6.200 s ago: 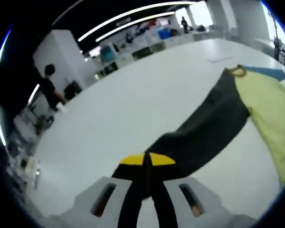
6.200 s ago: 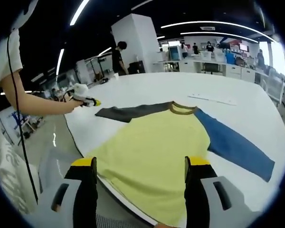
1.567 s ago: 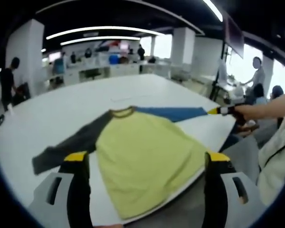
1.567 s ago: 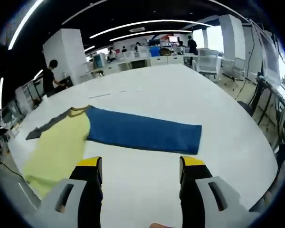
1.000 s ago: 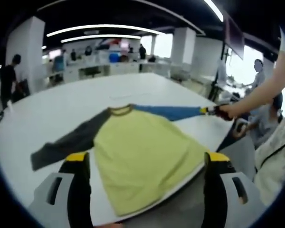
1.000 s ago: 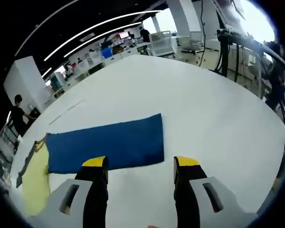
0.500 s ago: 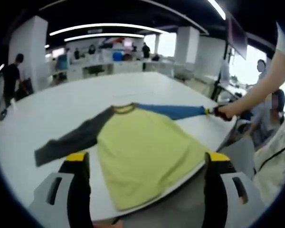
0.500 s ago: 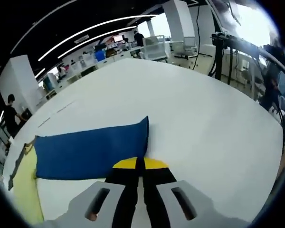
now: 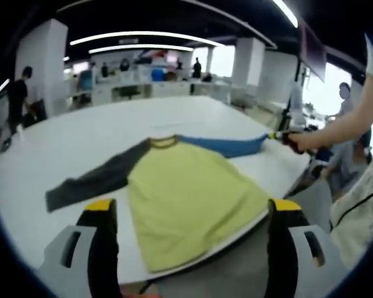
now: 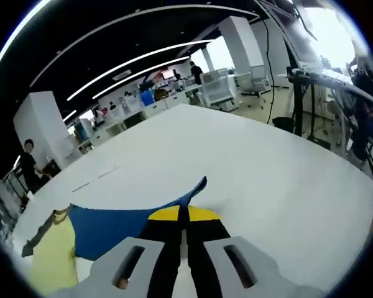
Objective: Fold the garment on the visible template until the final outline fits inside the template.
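Note:
A long-sleeved shirt lies flat on the white table [image 9: 81, 133]: yellow body [image 9: 186, 192], dark grey sleeve [image 9: 93, 183], blue sleeve [image 9: 227, 146]. My left gripper [image 9: 193, 208] hangs open over the table's near edge, by the shirt's hem, holding nothing. The right gripper [image 9: 278, 135] comes into this view from the right, at the blue sleeve's cuff. In the right gripper view my right gripper [image 10: 183, 215] is shut on the blue sleeve [image 10: 118, 226], whose cuff end is raised off the table [image 10: 255, 167]. The yellow body [image 10: 50, 261] and grey sleeve [image 10: 37, 239] lie beyond, to the left.
A thin pale strip [image 10: 96, 171] lies on the far part of the table. A person's arm [image 9: 348, 124] reaches in at the right. Another person [image 9: 18, 93] stands far left. Desks and chairs [image 10: 217, 87] stand beyond the table's far edge.
My right gripper came down over the blue sleeve's cuff, shut on it, and now has it lifted off the table. The left gripper stays open over the hem.

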The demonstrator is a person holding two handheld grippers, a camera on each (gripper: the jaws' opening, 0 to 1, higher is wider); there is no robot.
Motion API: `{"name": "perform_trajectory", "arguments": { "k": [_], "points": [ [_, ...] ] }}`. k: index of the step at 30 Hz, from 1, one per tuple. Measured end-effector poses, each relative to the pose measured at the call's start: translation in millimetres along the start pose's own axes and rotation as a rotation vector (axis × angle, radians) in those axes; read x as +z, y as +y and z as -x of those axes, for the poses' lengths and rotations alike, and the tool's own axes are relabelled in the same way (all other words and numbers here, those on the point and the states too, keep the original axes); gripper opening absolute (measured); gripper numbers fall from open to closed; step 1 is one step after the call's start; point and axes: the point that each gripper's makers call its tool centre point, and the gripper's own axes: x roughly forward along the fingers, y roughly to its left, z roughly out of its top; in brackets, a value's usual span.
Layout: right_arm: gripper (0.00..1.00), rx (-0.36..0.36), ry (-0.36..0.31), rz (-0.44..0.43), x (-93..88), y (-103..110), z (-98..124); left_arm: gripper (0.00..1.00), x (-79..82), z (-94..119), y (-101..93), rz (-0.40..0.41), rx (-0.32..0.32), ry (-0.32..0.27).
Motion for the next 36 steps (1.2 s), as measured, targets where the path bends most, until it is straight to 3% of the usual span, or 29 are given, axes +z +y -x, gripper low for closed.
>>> {"name": "perform_trajectory", "arguments": {
  "k": [8,17,25,28,36],
  "points": [
    [0.02,0.082,-0.075,-0.034,35.7,38.6,-0.7,0.97,-5.3,3.5,-0.6,-0.013,-0.007,0.001],
    [0.02,0.246,-0.149,0.063,76.0,121.9,1.5,0.97,-9.3,12.9,5.6,0.008,0.01,-0.013],
    [0.02,0.355,-0.179,0.128,92.5,179.4,-1.2,0.98,-4.1,20.6,7.2,0.021,0.023,-0.043],
    [0.02,0.38,-0.195,0.125,107.5,200.5,1.3,0.98,-1.3,23.3,7.7,0.022,0.026,-0.054],
    [0.02,0.438,-0.205,0.163,111.4,239.8,1.9,0.98,-0.5,25.5,13.5,0.032,0.042,-0.065]
  ]
}}
